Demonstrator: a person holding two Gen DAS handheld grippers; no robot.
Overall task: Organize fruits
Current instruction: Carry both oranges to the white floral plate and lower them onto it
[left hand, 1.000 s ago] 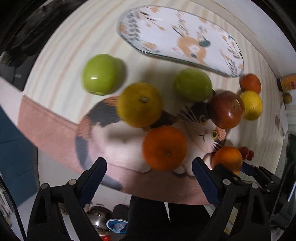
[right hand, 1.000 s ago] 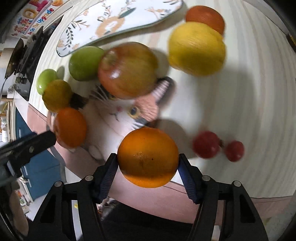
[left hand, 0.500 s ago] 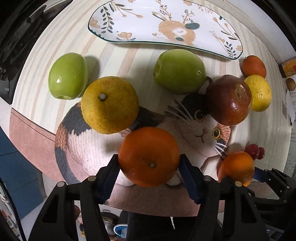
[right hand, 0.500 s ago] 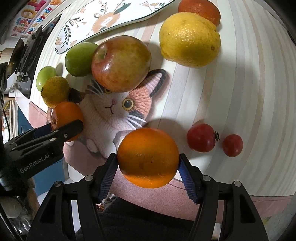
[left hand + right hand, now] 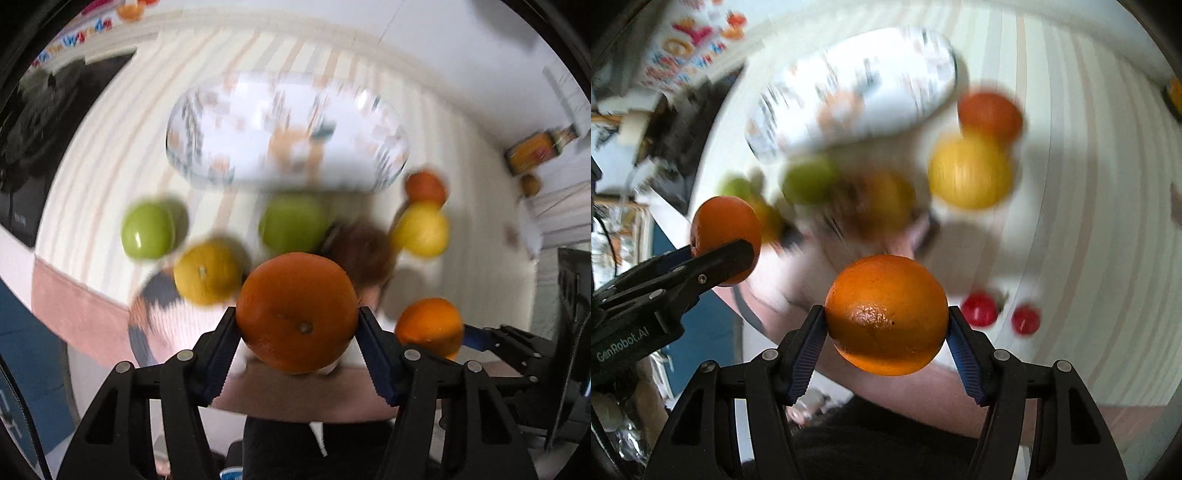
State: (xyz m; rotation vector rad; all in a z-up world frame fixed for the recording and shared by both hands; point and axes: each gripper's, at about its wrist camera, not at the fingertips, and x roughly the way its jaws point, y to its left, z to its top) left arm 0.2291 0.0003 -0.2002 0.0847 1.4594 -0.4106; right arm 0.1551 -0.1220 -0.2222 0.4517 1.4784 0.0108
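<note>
Above the table (image 5: 110,166): left gripper (image 5: 297,325) clamps one orange (image 5: 297,312); right gripper (image 5: 886,325) clamps another orange (image 5: 886,314). Plate (image 5: 288,129) empty. Apples, lemons, tomatoes unsorted.

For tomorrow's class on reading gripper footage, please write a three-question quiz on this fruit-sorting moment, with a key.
1. True or false: the left gripper is empty.
2. How many green apples lie on the mat? A) one B) two C) four
3. Fill in: the right gripper is shut on an ______.

Key
1. False: it is shut on the left orange.
2. B: one green apple, another green apple.
3. Orange: the right orange sits between its pads, near two red fruits.
</note>
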